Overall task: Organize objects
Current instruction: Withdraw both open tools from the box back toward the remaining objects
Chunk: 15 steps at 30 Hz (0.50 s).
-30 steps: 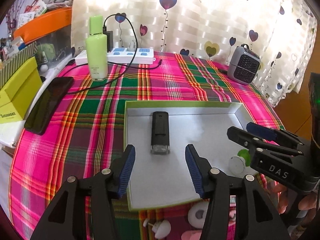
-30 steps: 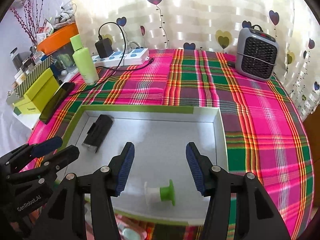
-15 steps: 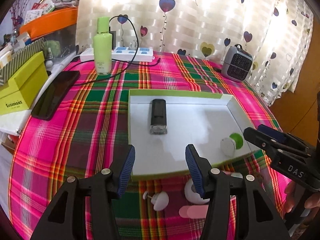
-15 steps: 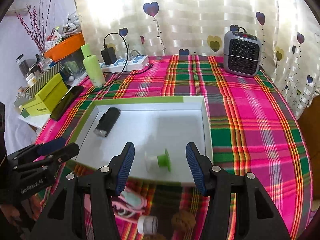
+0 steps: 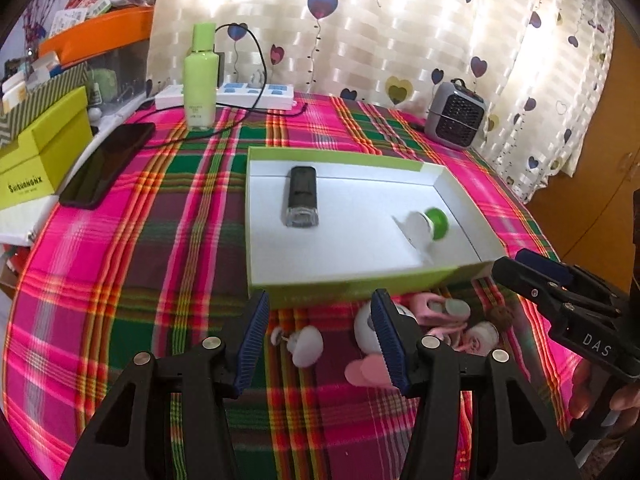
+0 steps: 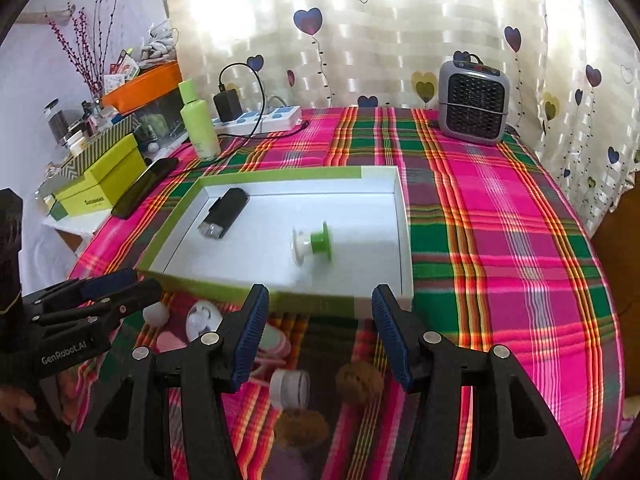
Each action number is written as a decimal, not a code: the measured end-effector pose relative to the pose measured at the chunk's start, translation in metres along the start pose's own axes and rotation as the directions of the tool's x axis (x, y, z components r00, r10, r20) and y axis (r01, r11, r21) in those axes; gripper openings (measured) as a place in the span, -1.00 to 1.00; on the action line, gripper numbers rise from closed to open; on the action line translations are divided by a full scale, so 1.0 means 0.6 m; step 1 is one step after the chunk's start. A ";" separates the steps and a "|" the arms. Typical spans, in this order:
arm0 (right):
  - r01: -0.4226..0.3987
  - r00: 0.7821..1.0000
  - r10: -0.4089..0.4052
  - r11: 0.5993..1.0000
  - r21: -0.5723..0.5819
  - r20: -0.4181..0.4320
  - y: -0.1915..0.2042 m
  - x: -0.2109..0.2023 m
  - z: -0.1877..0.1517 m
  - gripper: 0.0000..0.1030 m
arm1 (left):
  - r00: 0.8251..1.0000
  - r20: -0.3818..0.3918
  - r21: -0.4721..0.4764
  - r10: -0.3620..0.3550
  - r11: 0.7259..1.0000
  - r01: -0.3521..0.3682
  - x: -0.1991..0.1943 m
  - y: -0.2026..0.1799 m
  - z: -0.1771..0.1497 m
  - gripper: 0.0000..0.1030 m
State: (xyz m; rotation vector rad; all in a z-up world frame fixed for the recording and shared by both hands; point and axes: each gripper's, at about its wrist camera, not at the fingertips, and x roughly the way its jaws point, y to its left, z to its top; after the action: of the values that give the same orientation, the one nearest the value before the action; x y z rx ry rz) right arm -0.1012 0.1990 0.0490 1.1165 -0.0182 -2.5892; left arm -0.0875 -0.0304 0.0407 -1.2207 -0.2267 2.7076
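Both jaws stand wide and empty: the left hand-held gripper (image 5: 318, 338) hangs over a white mushroom-shaped piece (image 5: 306, 345), the right hand-held gripper (image 6: 318, 336) over a small white jar (image 6: 289, 390) and two brown fuzzy balls (image 6: 359, 381). Ahead of both sits the tray (image 6: 403, 240), already holding a black device (image 6: 223, 213) and a green-and-white spool (image 6: 313, 242). These trinkets look light; the jar seems stiff and slick, best pinched across its sides, the balls soft and forgiving.

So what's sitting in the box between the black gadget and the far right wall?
Only the green-and-white spool, lying on its side in the white box, right of the black gadget; the right wrist view shows it.
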 end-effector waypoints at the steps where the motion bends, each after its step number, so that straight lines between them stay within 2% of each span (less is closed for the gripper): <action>1: -0.002 1.000 0.002 1.000 0.001 0.001 -0.001 -0.002 -0.003 0.06 | 1.000 0.000 0.004 -0.004 1.000 0.004 -0.002 0.000 -0.004 0.00; 9: -0.018 1.000 0.018 1.000 0.022 0.002 -0.014 -0.017 -0.028 0.06 | 1.000 -0.001 0.009 -0.030 1.000 0.030 -0.010 0.002 -0.025 0.00; 15: -0.037 0.999 0.037 0.999 -0.030 -0.002 -0.013 -0.025 -0.050 0.06 | 0.998 -0.007 0.031 -0.057 0.998 0.057 -0.013 -0.001 -0.040 0.00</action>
State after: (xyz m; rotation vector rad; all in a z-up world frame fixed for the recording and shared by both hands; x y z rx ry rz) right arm -0.0725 0.2142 0.0373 1.0965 0.0009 -2.5482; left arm -0.0642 -0.0297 0.0311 -1.1958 -0.2144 2.6481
